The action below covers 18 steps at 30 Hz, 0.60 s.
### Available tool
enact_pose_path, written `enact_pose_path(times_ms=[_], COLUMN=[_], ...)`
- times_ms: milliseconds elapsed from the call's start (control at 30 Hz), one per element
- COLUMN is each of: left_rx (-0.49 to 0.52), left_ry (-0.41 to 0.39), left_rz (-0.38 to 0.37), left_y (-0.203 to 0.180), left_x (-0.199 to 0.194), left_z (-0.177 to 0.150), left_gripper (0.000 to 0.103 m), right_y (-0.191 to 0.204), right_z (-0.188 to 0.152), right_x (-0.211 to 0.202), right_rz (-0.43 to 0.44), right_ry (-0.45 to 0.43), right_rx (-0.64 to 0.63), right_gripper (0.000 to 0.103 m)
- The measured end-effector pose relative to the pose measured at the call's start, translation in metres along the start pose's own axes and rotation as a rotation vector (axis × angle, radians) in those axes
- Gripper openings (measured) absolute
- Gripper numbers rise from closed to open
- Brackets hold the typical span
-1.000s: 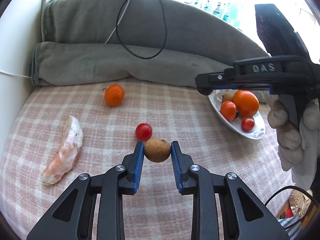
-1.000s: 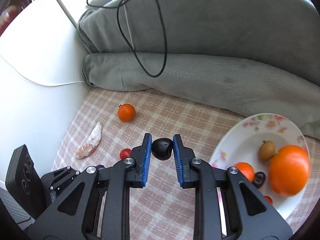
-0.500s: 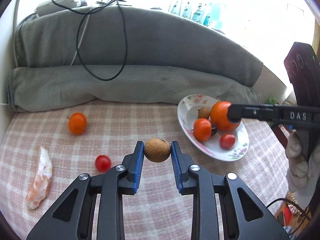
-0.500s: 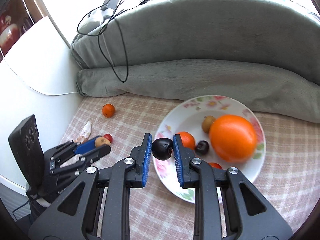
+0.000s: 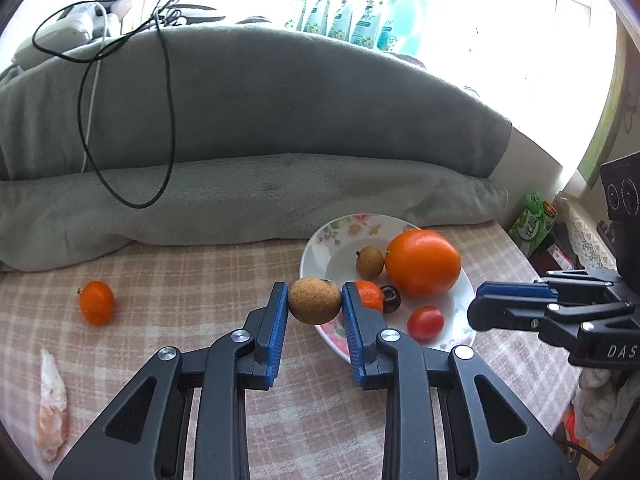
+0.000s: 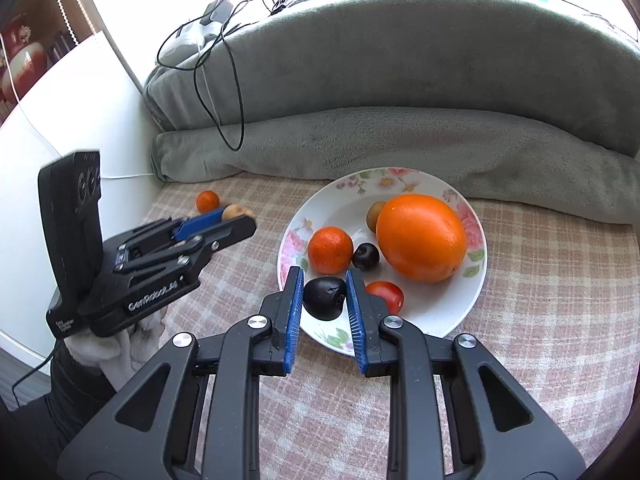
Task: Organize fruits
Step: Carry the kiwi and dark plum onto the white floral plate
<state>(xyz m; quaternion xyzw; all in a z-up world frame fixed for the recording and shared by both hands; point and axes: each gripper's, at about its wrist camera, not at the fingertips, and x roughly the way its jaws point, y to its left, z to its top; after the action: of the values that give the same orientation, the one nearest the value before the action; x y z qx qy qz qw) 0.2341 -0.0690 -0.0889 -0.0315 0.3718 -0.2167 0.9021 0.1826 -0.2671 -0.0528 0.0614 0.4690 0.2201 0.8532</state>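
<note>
My left gripper (image 5: pixel 314 306) is clamped on a round brown fruit (image 5: pixel 314 300), both blue pads pressed against its sides, and it hangs above the near-left rim of the flowered plate (image 5: pixel 320 240). Just past my right-hand finger on that side lie a small mandarin (image 5: pixel 370 294), a dark plum (image 5: pixel 391 298) and a cherry tomato (image 5: pixel 425 323), with a big orange (image 5: pixel 422 262) and a second brown fruit (image 5: pixel 369 263) beyond them. Well off to the left of my fingers a loose mandarin (image 5: pixel 96 303) sits on the checked cloth (image 5: pixel 192 280), and a peel scrap (image 5: pixel 51 404) lies nearer. My right gripper (image 6: pixel 324 300) is closed tight on a dark plum-like fruit (image 6: pixel 325 298), held over the plate's near edge.
</note>
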Motion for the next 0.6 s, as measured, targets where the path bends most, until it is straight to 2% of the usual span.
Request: enact_pose_path(times_ms=[600], left_rx=[0.031], left_ry=[0.035], left_rz=[-0.028], left_y=[-0.019], left_x=[0.035], left_z=[0.02], left_gripper=[0.025], right_y=[-0.004], right_z=[-0.004], right_x=[0.015], right_rz=[0.024], right_ry=[0.05], right_rx=[0.005], right_gripper=[0.023])
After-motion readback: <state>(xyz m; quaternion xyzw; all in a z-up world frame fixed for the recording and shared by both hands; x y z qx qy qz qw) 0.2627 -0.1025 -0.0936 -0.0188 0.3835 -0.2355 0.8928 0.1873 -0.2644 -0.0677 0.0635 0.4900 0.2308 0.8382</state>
